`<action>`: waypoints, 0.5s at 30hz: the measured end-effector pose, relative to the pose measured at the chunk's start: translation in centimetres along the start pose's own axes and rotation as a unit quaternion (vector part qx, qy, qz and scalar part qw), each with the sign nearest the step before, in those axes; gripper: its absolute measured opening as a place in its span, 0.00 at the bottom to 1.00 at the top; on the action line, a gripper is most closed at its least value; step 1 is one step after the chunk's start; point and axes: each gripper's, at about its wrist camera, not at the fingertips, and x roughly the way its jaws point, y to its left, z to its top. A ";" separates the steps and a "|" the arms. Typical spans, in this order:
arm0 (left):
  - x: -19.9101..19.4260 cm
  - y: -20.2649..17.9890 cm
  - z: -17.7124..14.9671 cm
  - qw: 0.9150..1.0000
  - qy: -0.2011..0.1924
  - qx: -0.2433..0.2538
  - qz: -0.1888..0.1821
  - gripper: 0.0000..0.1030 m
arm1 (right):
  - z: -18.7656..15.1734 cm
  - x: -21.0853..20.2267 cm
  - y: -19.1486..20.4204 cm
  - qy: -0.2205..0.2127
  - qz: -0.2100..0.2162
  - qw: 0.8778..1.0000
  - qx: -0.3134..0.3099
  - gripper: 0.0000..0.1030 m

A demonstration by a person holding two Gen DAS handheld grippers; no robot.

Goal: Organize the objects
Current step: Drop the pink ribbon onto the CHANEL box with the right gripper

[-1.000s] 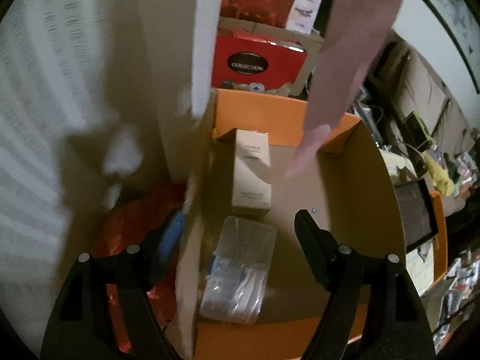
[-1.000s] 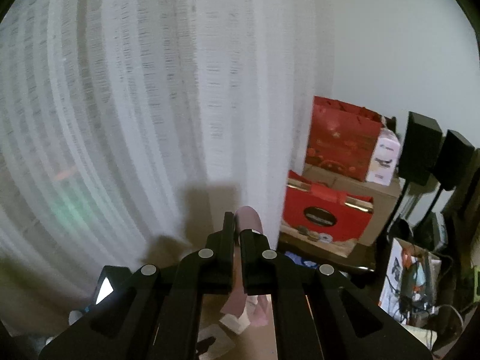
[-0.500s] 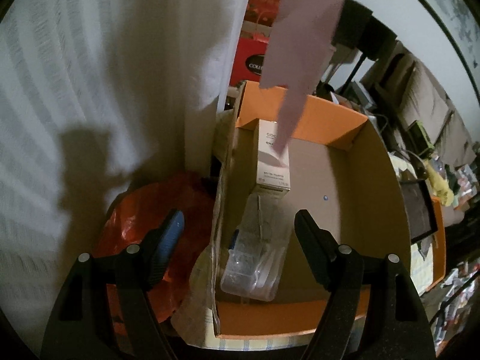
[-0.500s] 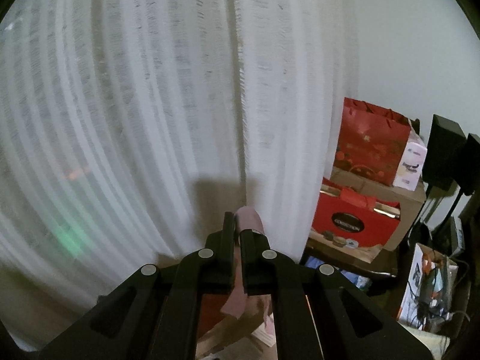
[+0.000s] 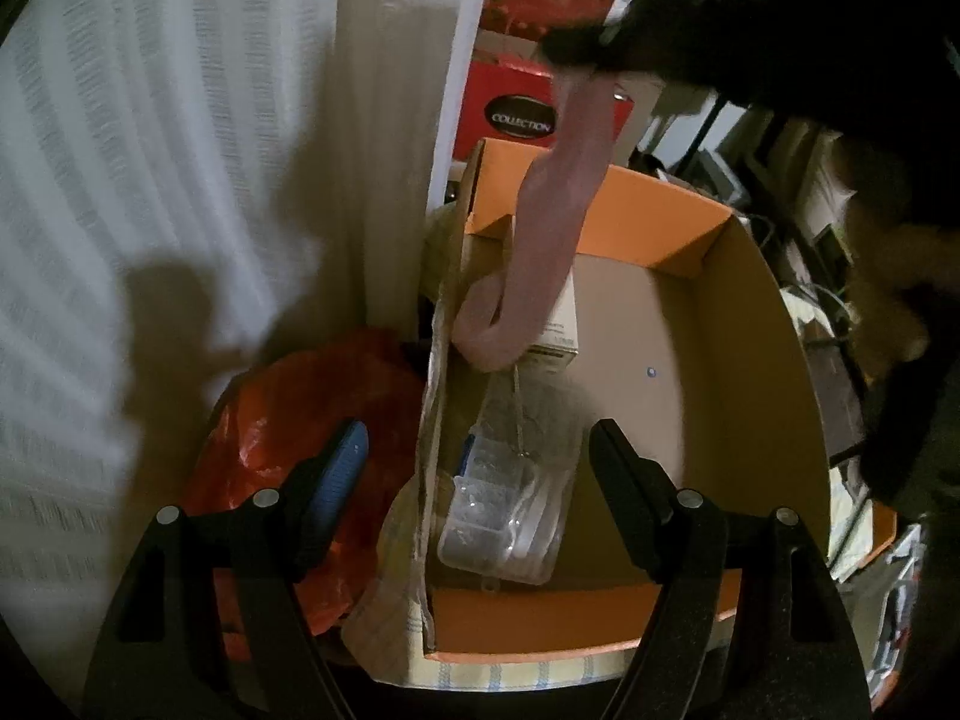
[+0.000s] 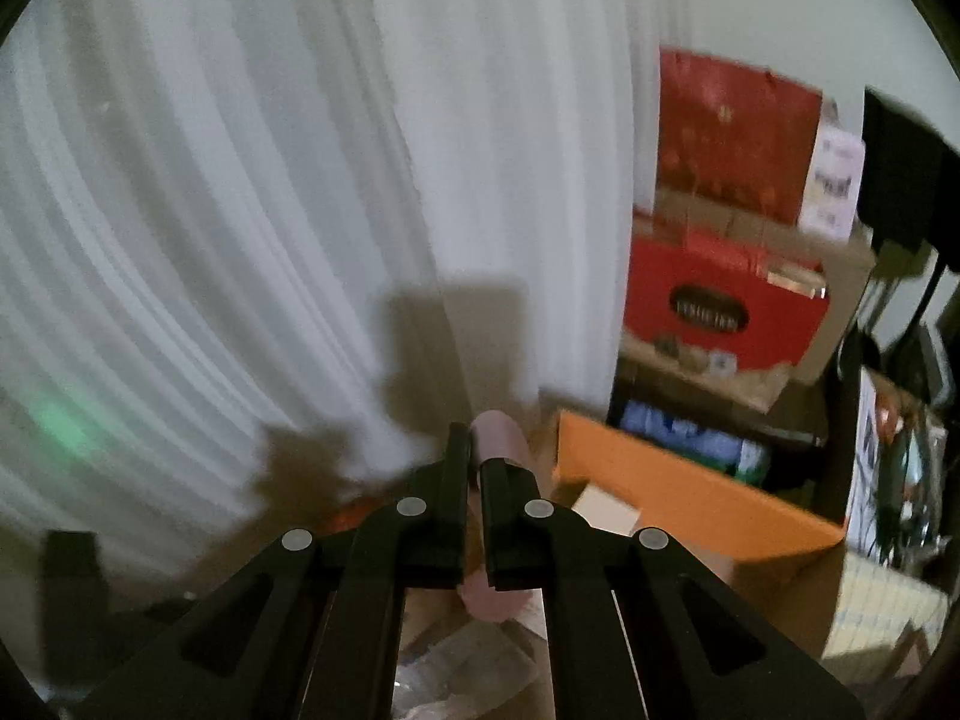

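Here, the right tongs (image 6: 474,480) are clamped on a pink strip (image 5: 558,228), which hangs at centre frame over the orange box (image 5: 708,228). The left tongs (image 5: 474,462) stand apart, empty. Upper centre, a red box (image 5: 510,96) reads "COLLECTION".

Both grippers, left gripper (image 5: 477,450) and right gripper (image 6: 474,516), have matte black angular fingers with round silver screw heads; the left finger (image 5: 342,462) carries a blue pad.
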 end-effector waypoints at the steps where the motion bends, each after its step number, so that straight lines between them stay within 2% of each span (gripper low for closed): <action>1: 0.0 -0.1 -0.1 1.000 0.001 0.001 0.000 0.71 | -0.3 0.4 0.0 0.006 -0.002 1.000 -0.001 0.03; 8: 0.4 -0.6 -0.2 1.000 0.004 0.004 -0.003 0.71 | -1.3 2.8 -0.9 0.042 0.003 0.999 0.008 0.07; 10: 0.4 -0.9 -0.2 1.000 0.004 0.006 -0.004 0.71 | -1.8 3.3 -0.9 0.073 -0.006 0.997 0.002 0.15; 11: 0.4 -1.0 -0.2 1.000 0.004 0.007 -0.004 0.71 | -2.1 3.6 -1.0 0.087 -0.014 0.996 0.001 0.27; 15: 0.2 -1.4 -0.2 1.000 0.004 0.010 -0.005 0.71 | -3.2 3.0 -2.1 0.113 -0.013 0.993 0.016 0.33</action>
